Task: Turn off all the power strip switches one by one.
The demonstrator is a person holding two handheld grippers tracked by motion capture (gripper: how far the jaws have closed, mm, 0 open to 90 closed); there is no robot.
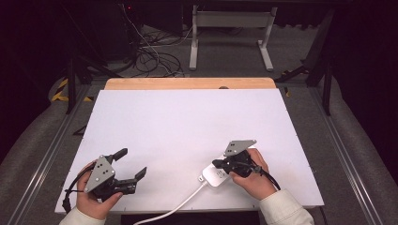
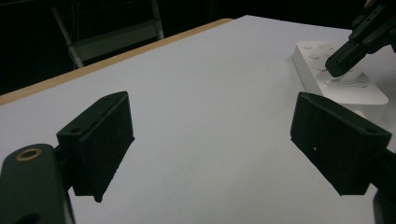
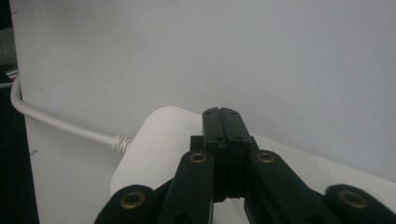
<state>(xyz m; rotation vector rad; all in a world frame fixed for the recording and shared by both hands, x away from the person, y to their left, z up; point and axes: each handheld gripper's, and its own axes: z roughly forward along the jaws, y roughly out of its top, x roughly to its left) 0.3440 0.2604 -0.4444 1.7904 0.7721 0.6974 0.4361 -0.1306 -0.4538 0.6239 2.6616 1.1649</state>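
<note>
Jaws pressed flat together, with nothing between them, the right gripper (image 3: 222,114) bears tip-down on the white power strip (image 1: 217,175), the closed tips resting on or just above its socketed top face; contact cannot be confirmed. The strip lies directly beneath those fingertips near the table's (image 1: 187,122) front edge, its white cord (image 1: 176,206) trailing off the near side. Well apart to the left, the left gripper (image 1: 133,166) hovers with jaws spread wide and empty. By appearance, a press on the strip is under way; any plugging or moving remains to be done.
</note>
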